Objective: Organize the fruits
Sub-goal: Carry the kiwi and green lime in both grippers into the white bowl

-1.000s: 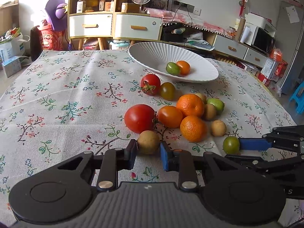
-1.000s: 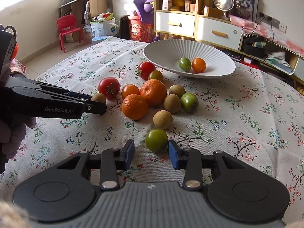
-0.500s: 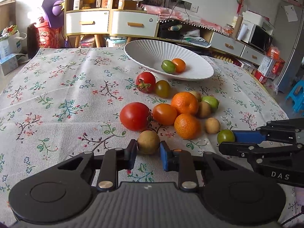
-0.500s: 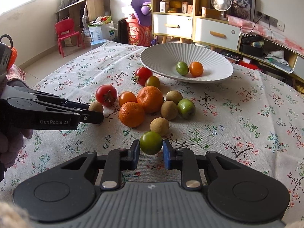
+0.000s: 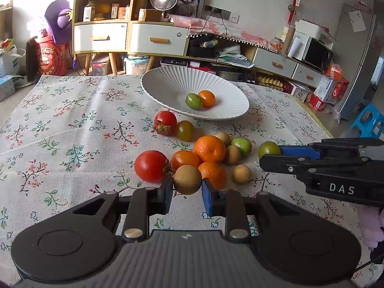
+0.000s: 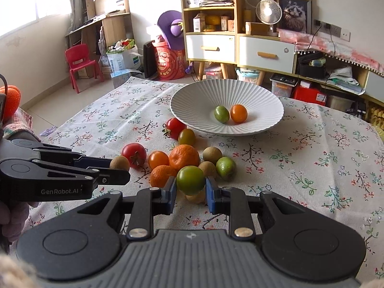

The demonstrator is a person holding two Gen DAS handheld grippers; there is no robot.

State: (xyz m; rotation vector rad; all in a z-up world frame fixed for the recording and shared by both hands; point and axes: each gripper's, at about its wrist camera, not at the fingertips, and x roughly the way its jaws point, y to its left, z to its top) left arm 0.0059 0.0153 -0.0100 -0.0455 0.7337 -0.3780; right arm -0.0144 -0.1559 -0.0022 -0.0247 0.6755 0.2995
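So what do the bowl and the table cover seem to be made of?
Bowl: probably glazed ceramic; white, fine ribs radiating outward, soft sheen, though plastic cannot be excluded. Table cover: woven cloth, matte, printed with flowers; creases and a coarse weave show.

Two fruits (image 6: 230,113) lie in the bowl (image 6: 196,100); a fruit cluster (image 6: 184,157) before it.

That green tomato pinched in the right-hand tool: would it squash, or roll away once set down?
The green tomato looks smooth and glossy, so it may slip between the right gripper's flat pads. Its skin shows no denting, so it seems firm. Being round, it would probably roll toward the white bowl's sloping middle.
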